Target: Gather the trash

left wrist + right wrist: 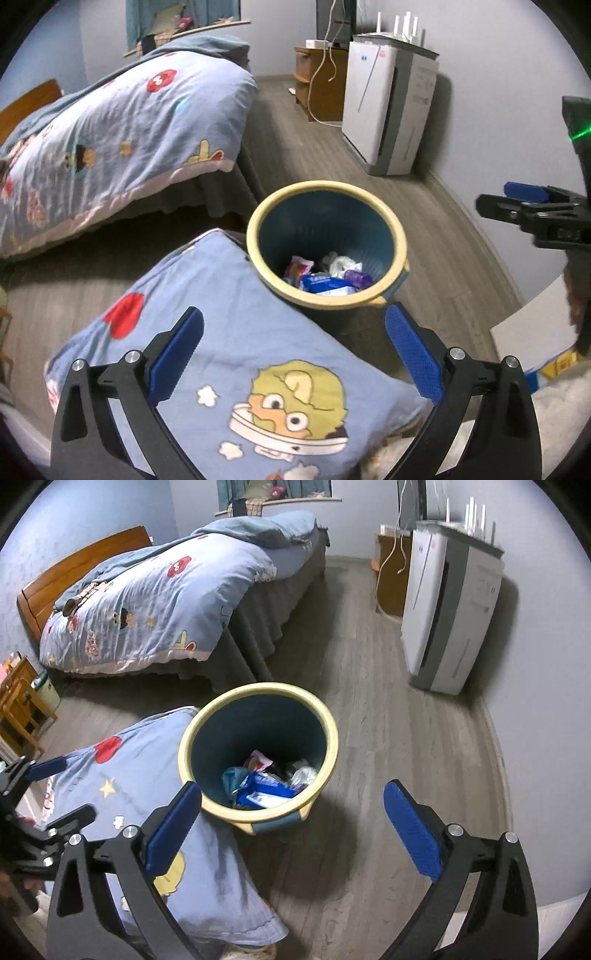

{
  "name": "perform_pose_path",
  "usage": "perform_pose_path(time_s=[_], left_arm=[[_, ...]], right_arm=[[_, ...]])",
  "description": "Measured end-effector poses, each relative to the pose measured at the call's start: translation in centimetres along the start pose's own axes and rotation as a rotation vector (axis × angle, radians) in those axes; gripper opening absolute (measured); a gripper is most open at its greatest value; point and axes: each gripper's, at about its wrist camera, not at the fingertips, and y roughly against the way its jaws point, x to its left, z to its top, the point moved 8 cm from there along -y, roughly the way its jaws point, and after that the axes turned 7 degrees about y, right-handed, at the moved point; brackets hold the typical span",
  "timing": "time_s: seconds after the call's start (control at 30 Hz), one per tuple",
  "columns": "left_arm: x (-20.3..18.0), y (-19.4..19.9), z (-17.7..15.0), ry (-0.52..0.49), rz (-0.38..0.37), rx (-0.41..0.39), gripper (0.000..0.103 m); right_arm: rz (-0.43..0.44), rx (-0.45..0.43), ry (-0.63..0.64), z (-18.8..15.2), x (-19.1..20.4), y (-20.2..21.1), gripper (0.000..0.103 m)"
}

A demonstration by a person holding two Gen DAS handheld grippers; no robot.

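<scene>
The round blue waste bin with a cream rim (384,236) has its base hidden behind the blue cartoon-print cushion (229,332) at 7 o'clock. The crumpled wrappers and white tissue inside it (269,782) overlap, too jumbled to tell apart. The right tool (535,214) is cut off at 3 o'clock in the left wrist view.

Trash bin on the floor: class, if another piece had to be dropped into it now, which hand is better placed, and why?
Probably the right. The right gripper looks almost straight into the trash bin over bare floor, while the left gripper hangs over the cartoon pillow. Both are open and empty.
</scene>
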Motion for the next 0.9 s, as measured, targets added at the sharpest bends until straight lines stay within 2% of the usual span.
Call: perform_pose_path(time_s=[0.33, 0.5, 0.9], left_arm=[[-0.2, -0.7, 1.6, -0.012, 0.032, -0.085, 0.098], [0.1, -1.4, 1.4, -0.01, 0.035, -0.064, 0.098], [0.6, -0.9, 1.3, -0.016, 0.041, -0.071, 0.098]], right_arm=[[0.015, 0.005, -0.019, 0.4, 0.7, -1.5, 0.097], [0.001, 0.014, 0.029, 0.5, 1.6, -1.7, 0.097], [-0.005, 0.017, 0.058, 0.7, 2.6, -1.9, 0.097]])
